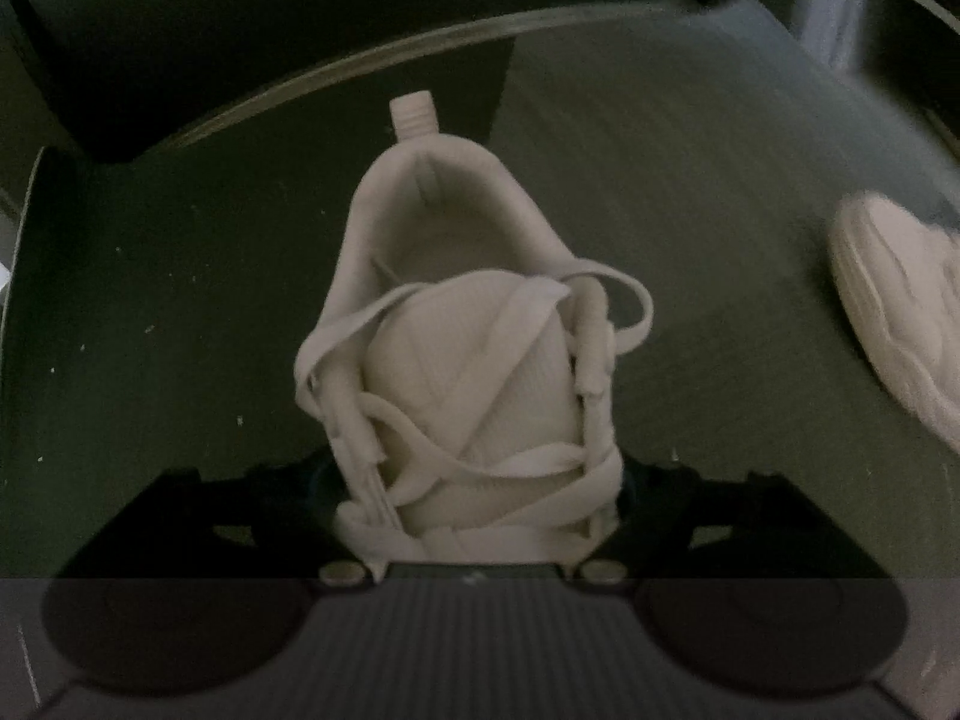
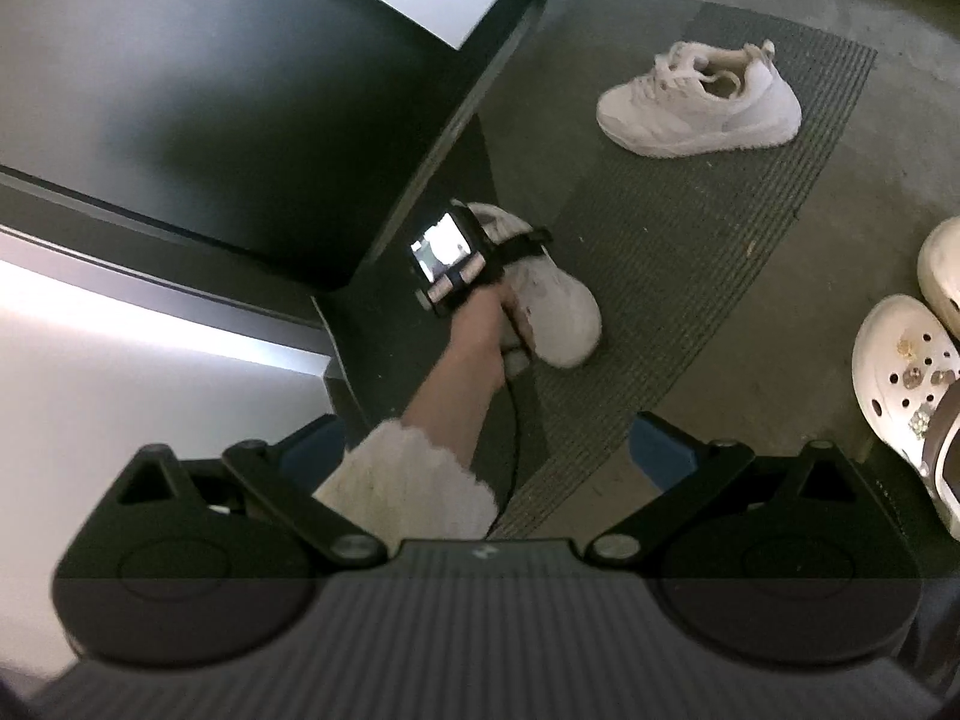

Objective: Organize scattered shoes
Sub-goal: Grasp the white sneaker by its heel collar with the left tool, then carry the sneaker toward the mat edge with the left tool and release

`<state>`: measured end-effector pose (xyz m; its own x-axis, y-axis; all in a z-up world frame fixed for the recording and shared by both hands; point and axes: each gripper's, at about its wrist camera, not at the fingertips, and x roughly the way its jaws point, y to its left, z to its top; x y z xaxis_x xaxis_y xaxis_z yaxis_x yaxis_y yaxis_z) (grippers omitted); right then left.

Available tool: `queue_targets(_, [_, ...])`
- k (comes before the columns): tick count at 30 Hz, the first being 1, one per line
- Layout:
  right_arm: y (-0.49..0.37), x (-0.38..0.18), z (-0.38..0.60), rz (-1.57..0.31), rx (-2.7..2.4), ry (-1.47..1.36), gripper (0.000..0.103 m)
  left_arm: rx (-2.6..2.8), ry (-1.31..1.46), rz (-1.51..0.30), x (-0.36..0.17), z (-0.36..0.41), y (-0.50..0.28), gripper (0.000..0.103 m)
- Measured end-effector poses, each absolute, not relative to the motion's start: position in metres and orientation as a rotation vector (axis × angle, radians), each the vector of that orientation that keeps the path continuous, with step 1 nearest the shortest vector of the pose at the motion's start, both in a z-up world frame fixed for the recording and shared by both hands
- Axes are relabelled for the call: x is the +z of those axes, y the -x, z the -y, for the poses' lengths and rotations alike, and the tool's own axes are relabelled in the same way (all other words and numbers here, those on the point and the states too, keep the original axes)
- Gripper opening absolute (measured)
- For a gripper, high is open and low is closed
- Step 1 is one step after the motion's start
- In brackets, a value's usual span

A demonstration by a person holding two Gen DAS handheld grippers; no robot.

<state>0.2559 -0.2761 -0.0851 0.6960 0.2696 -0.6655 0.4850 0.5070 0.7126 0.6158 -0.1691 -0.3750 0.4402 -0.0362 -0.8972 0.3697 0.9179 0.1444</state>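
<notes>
Sneaker [image 1: 474, 372] sits between left tool's [image 1: 474, 498] part-open jaws.

One sneaker [image 2: 558, 306] lies at the mat's [image 2: 690, 252] near-left edge, beside the dark cabinet [image 2: 240, 90]. A second sneaker [image 2: 702, 102] sits toward the mat's far edge. Two clogs [image 2: 906, 372] rest on the floor [image 2: 840, 240] off its right edge.

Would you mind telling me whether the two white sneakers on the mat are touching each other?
Apart. The right wrist view shows bare ribbed mat between the far sneaker and the near sneaker under the left gripper.
</notes>
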Motion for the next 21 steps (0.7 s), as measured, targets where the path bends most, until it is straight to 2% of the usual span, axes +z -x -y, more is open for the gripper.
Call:
queue_targets(9, [-0.228, -0.062, 0.262, -0.776, -0.109, -1.050, 0.103, -0.383, -0.444, -1.118, -0.337, 0.145, -0.538, 0.083])
queue_targets(13, [-0.206, -0.053, 0.254, -0.750, -0.088, -1.038, 0.103, -0.441, -0.505, -1.108, -0.325, 0.133, -0.478, 0.083])
queue_targets(18, [-0.172, -0.047, 0.248, -0.759, -0.103, -1.003, 0.103, -0.498, -0.506, -1.139, -0.346, 0.130, -0.432, 0.083])
queue_targets(21, [-0.154, -0.042, 0.249, -0.742, -0.130, -0.993, 0.103, -0.501, -0.493, -1.165, -0.366, 0.128, -0.415, 0.089])
